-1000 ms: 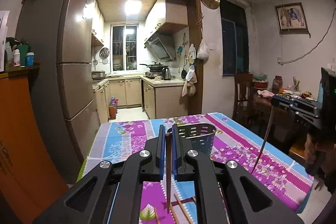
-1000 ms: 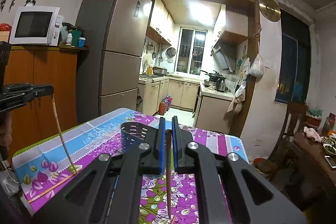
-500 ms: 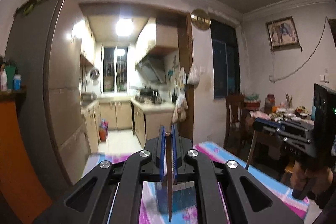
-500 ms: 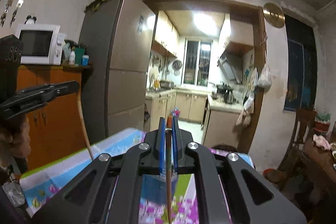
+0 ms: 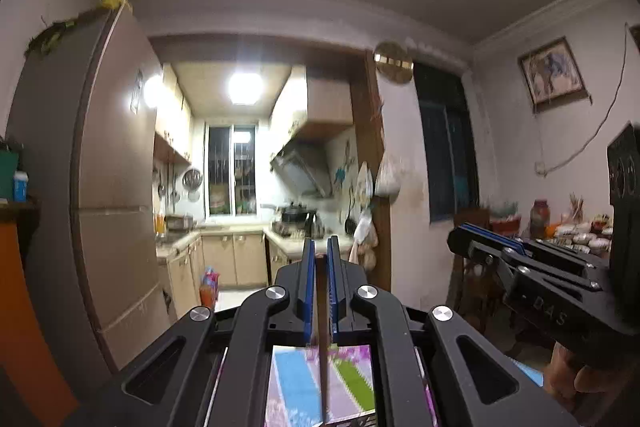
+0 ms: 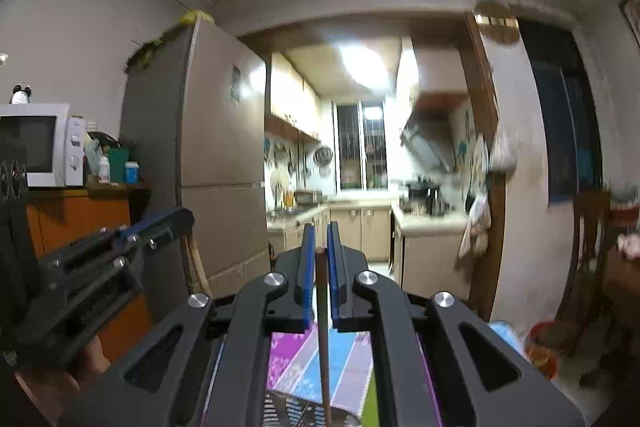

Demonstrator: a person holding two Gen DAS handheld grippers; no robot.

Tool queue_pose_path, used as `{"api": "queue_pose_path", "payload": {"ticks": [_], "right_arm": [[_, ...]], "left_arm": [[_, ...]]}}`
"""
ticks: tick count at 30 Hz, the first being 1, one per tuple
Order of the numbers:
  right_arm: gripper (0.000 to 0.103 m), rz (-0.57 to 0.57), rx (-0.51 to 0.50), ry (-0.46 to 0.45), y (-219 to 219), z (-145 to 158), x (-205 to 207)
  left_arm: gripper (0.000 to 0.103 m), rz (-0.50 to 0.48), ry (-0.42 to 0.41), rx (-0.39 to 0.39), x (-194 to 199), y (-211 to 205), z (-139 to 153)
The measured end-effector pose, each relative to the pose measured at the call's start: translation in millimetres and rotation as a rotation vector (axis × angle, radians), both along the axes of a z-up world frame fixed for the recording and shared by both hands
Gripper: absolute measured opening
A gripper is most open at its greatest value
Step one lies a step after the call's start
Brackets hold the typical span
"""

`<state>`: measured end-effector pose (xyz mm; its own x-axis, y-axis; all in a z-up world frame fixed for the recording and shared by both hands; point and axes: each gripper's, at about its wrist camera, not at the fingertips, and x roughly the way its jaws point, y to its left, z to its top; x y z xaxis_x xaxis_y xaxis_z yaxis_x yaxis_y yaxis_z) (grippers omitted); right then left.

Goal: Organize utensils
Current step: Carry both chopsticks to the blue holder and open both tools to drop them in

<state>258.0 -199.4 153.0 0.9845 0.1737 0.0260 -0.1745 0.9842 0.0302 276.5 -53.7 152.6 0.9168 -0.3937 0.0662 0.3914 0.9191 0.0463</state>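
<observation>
The left tool (image 5: 319,259) points level toward the kitchen doorway, its blue-padded jaws drawn narrow and clamped on a thin brown chopstick (image 5: 323,355) that hangs straight down from between the pads. The stick's top end sits just at the pad tips, and its lower part runs down in front of the floral-striped cloth of the bench (image 5: 296,383), seen through the gap in the tool's frame. The right tool (image 6: 319,251) is likewise pinched narrow on a second chopstick (image 6: 323,343), upright, round-headed at the top, dropping toward the dark perforated rim of a utensil holder (image 6: 288,407) at the bottom edge of the right wrist view; whether the tip is inside the holder or only above it cannot be told. Each tool shows in the other's camera: the right one at the right side of the left wrist view, with a hand (image 5: 576,375) gripping its handle, and the left one at the left side of the right wrist view, a pale stick slanting down under its tip. Behind stand a tall fridge (image 6: 208,163), a white microwave (image 6: 40,143) on an orange cabinet (image 6: 76,219), and the lit kitchen beyond. The right wrist view is blurred toward its right side.
</observation>
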Motion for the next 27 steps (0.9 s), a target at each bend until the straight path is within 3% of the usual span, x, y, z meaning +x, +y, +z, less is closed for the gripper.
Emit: {"api": "queue_pose_path", "payload": {"ticks": [7,11,15,18,20,27], "right_arm": [[0.005,-0.026,0.033,0.135,6.2,-59.8,31.4],[0.005,-0.016,0.053,0.186,7.9,-76.3,33.1],[0.005,-0.021,0.046,0.188,9.5,-76.9,28.0],[0.014,-0.034,0.048,0.175,6.3,-70.5,18.1],[0.015,-0.045,0.042,0.150,2.9,-62.6,7.8],[0.015,-0.059,0.044,0.053,-30.2,-24.2,-64.0]], "left_arm": [[0.007,0.001,0.113,0.038,33.3,-1.5,-69.2],[0.008,0.012,0.135,0.027,35.7,7.5,-78.6],[0.008,0.029,0.139,0.029,30.6,14.8,-78.6],[0.008,0.035,0.144,0.026,25.6,21.2,-76.2],[0.008,0.045,0.128,0.029,18.3,25.6,-71.8],[0.008,0.094,0.043,-0.053,-37.4,71.3,-35.2]]}}
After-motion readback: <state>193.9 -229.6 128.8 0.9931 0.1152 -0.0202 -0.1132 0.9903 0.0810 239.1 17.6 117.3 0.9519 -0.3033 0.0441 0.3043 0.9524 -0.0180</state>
